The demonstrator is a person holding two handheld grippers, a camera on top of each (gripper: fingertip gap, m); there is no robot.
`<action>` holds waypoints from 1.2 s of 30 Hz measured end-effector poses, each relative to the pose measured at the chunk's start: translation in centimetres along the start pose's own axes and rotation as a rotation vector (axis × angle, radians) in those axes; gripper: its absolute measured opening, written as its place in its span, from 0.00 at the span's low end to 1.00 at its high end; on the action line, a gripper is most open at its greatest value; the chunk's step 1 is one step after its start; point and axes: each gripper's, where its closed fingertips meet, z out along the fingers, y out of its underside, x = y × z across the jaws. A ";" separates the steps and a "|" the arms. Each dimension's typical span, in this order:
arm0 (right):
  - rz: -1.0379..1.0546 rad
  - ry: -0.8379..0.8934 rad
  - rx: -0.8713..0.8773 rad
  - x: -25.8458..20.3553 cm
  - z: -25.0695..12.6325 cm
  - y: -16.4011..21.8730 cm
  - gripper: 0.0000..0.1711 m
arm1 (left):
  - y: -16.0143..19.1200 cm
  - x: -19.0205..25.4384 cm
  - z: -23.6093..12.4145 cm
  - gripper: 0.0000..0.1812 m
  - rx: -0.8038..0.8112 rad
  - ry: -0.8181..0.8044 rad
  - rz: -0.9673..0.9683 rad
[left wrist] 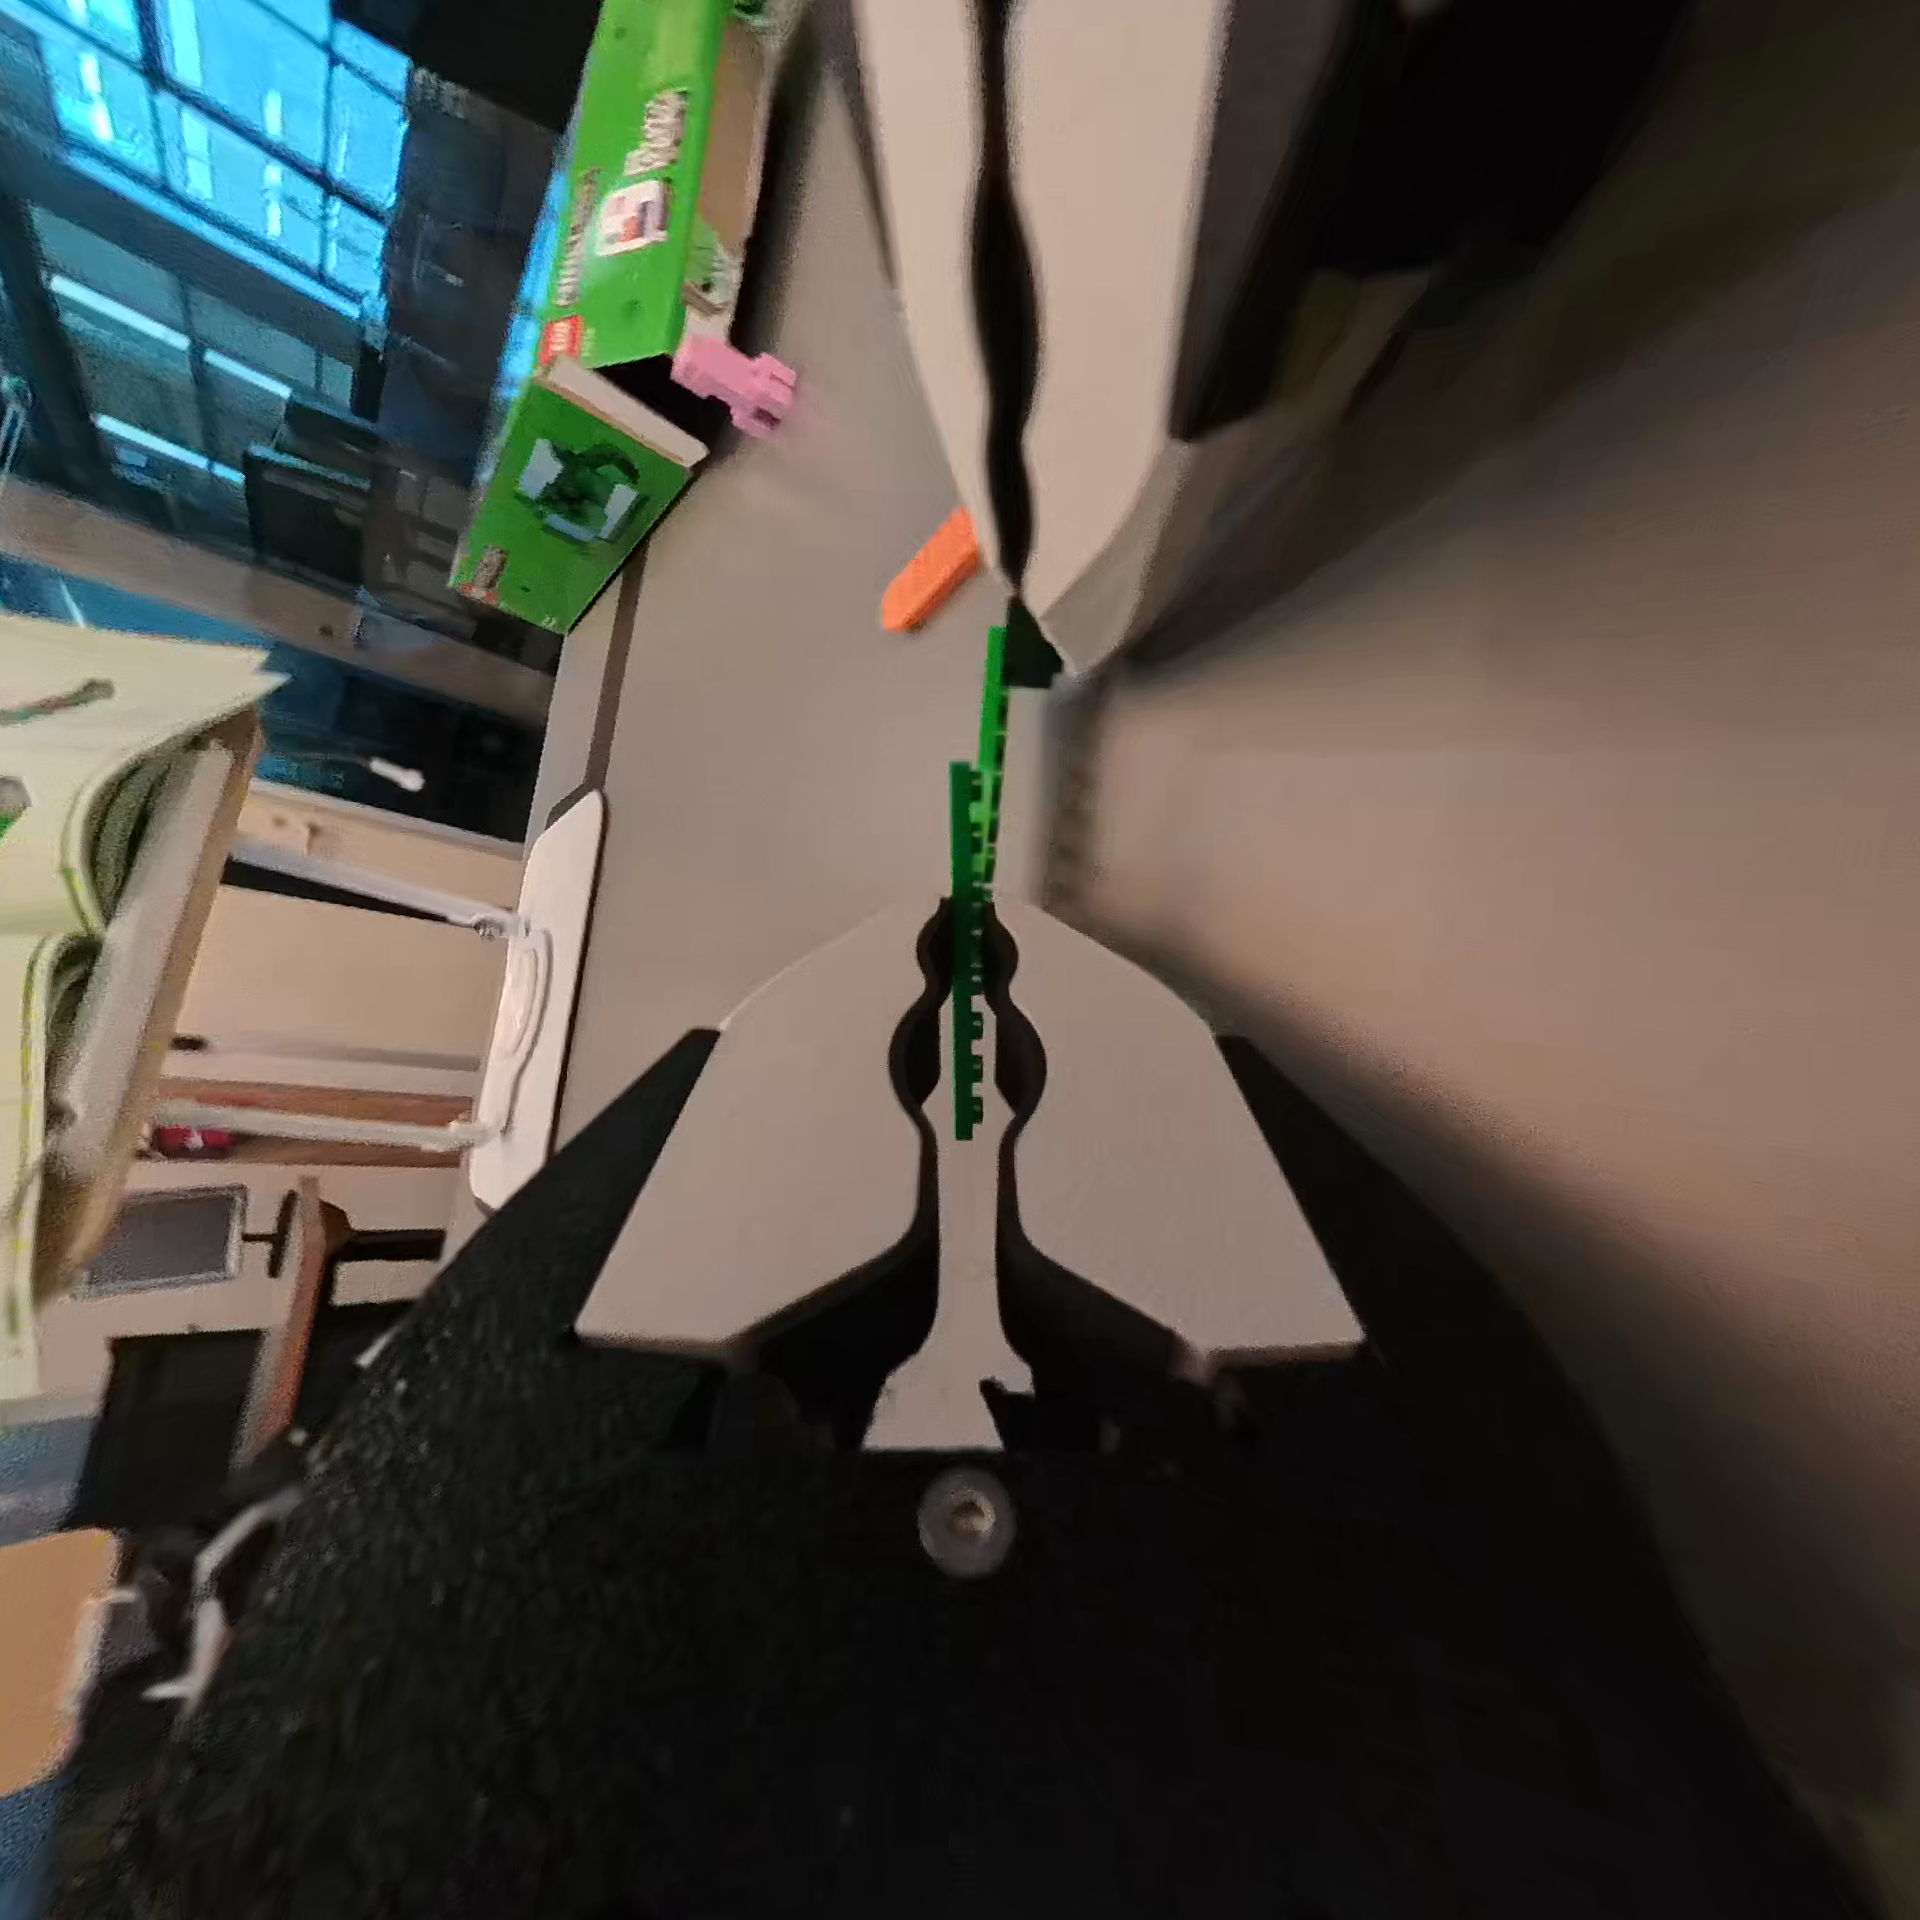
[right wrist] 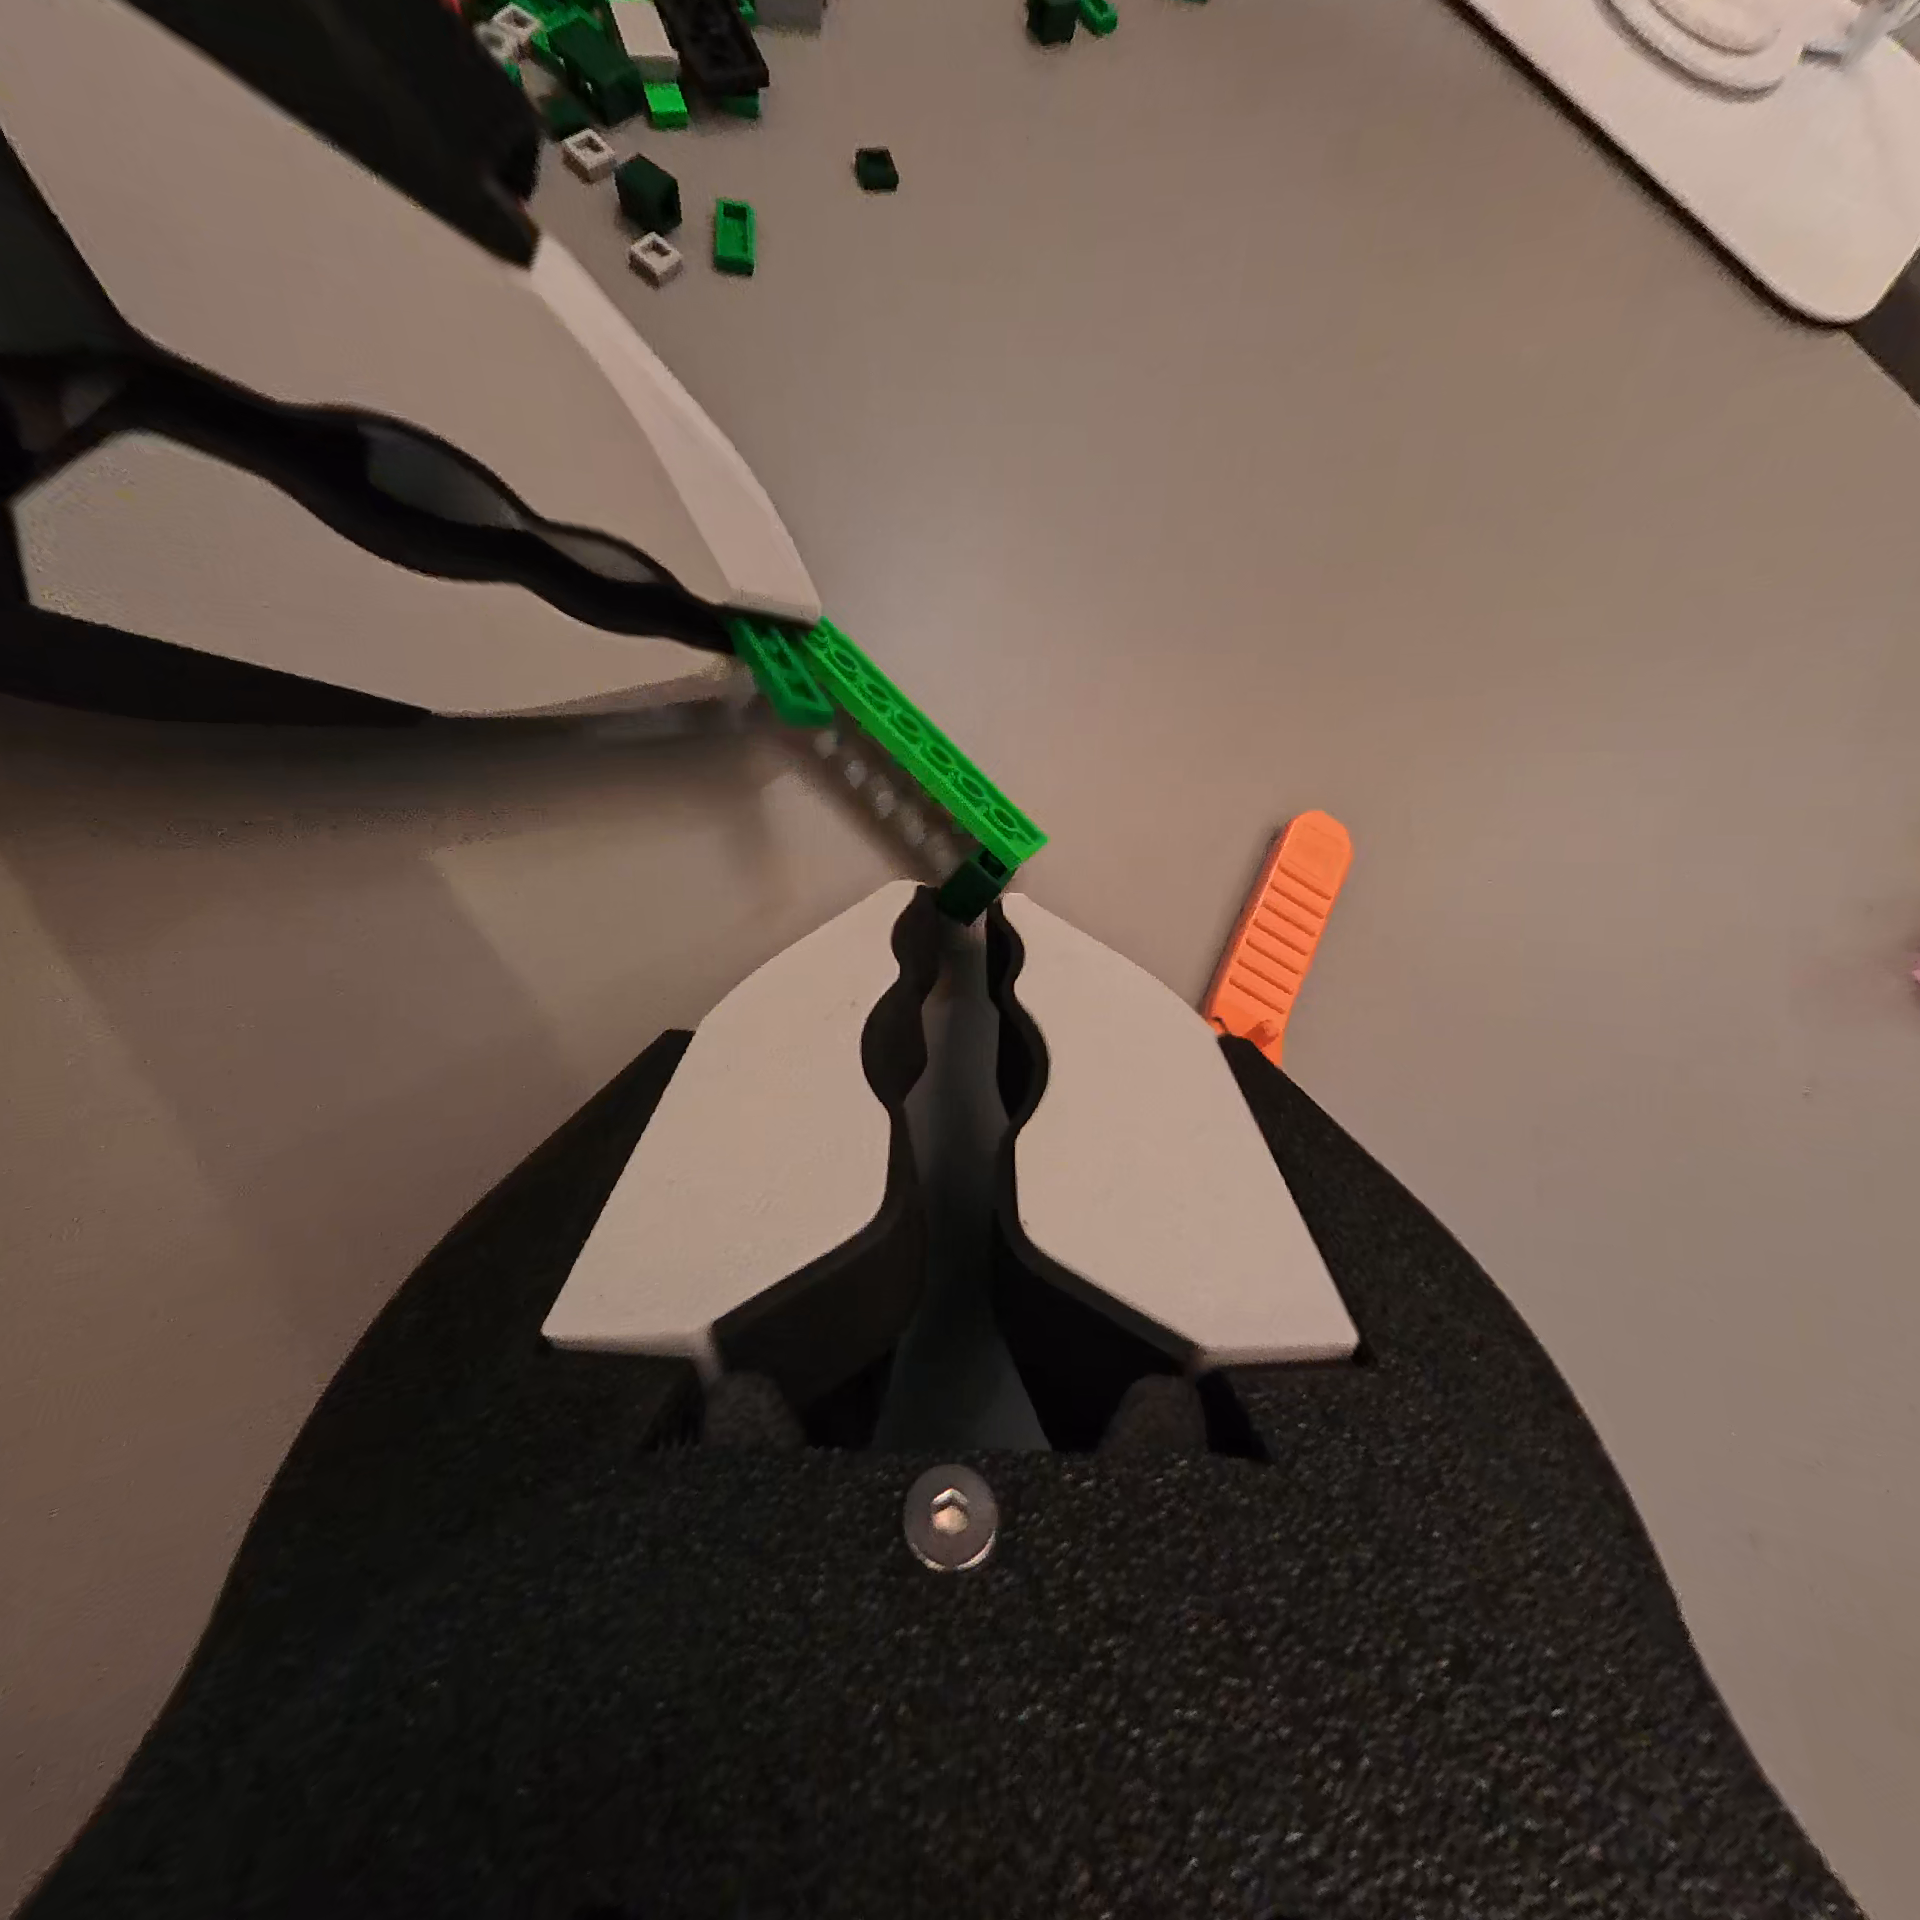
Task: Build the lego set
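My left gripper [left wrist: 971, 914] is shut on a long bright green plate assembly [left wrist: 977, 883], held edge-on above the grey table. In the right wrist view this gripper [right wrist: 727, 634] comes in from the left, holding the green plates [right wrist: 904, 748] at one end. My right gripper [right wrist: 961, 899] is shut on a small dark green brick [right wrist: 975, 888] that touches the far end of the plates. In the left wrist view the right gripper [left wrist: 1023, 603] comes down from the top with the dark green brick [left wrist: 1029, 649] at its tips.
An orange brick separator [right wrist: 1288, 914] lies on the table [right wrist: 1351, 520] just right of my right gripper. Several loose green, grey and black bricks [right wrist: 644, 94] lie at the far left. A white tray [right wrist: 1766, 156] is far right. A green set box [left wrist: 613, 291] and a pink model [left wrist: 743, 384] stand farther off.
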 end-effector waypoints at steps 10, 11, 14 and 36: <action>-0.189 0.263 0.070 1.0 -1.6 -3.8 0.04 | -0.2 -4.1 -0.8 0.02 0.011 -0.220 -0.177; -0.200 0.264 0.062 1.0 -1.5 -3.8 0.04 | -0.1 -4.0 -0.8 0.02 0.016 -0.213 -0.180; -0.238 0.242 0.064 1.4 -1.8 -3.7 0.04 | -0.5 -4.3 -1.1 0.02 0.067 -0.204 -0.192; -0.501 -0.315 -0.161 1.1 1.2 -1.0 0.18 | 3.6 -7.9 -1.4 0.02 0.127 -0.226 -0.439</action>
